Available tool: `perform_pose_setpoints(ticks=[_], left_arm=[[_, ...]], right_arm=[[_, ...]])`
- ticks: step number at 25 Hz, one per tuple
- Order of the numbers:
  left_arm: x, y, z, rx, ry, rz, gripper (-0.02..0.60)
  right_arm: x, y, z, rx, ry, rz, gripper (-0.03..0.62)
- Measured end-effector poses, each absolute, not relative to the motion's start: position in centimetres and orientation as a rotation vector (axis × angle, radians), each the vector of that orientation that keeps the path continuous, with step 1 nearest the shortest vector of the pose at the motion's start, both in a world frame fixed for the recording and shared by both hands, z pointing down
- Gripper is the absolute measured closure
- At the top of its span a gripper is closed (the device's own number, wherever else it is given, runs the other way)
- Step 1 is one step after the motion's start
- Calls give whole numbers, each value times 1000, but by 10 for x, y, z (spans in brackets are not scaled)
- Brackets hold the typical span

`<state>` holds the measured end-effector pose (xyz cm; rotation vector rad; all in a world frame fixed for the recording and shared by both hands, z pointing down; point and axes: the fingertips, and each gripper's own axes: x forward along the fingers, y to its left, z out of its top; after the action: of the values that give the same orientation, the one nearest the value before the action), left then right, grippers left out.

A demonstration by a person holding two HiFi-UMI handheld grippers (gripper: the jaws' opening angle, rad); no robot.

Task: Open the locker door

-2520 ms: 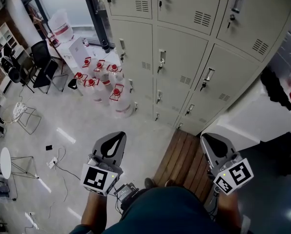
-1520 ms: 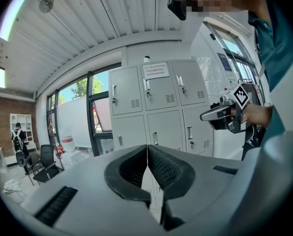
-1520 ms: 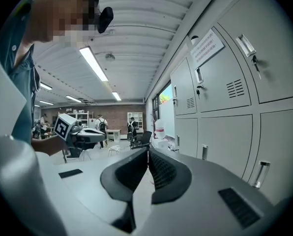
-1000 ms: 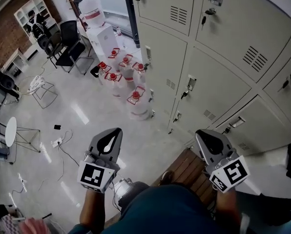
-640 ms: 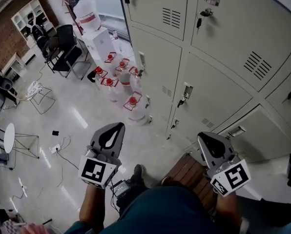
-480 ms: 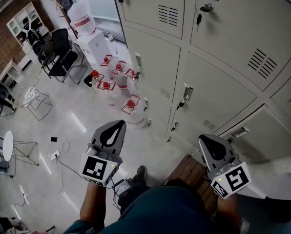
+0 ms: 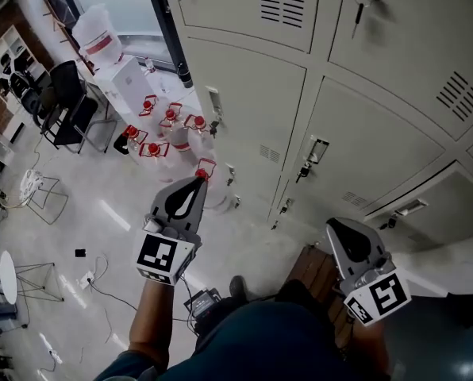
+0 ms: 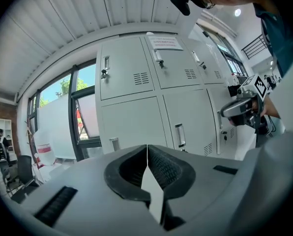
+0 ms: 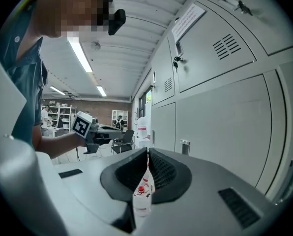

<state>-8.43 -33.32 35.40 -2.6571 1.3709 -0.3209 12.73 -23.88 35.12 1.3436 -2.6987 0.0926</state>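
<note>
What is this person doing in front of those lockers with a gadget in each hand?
A person stands facing a wall of pale lockers, holding the left hand-held gripper and the right hand-held gripper. Both have their jaws shut and hold nothing. Neither touches a locker, and every door in view is closed, so nothing has been opened yet. Water bottles with red caps stand on the floor beside the lockers.

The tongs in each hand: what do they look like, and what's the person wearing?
Both the left tongs and the right tongs are pale grey, wedge-shaped shells with black ribbed pads inside. Each carries a white cube printed with black square patterns at its rear. The person wears a dark teal top.
</note>
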Motion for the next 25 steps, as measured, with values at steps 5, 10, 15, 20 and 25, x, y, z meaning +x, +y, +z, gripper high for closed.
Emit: perform_pose_setpoints(ticks=[5, 10, 15, 20, 25], left_arm=[[-98, -377, 367, -2663, 1349, -342, 563], [-105, -419, 375, -2680, 1349, -326, 563], [-107, -457, 383, -2684, 1368, -321, 563], [-105, -486, 392, -2691, 1390, -335, 560], [-105, -510, 402, -2686, 1400, -353, 543]], right_arm=[[130, -246, 352, 1459, -2615, 102, 557], [129, -249, 364, 1536, -2539, 153, 557], [129, -254, 373, 1585, -2488, 186, 557], [133, -257, 384, 1624, -2442, 231, 557], [139, -259, 392, 1656, -2406, 261, 557]])
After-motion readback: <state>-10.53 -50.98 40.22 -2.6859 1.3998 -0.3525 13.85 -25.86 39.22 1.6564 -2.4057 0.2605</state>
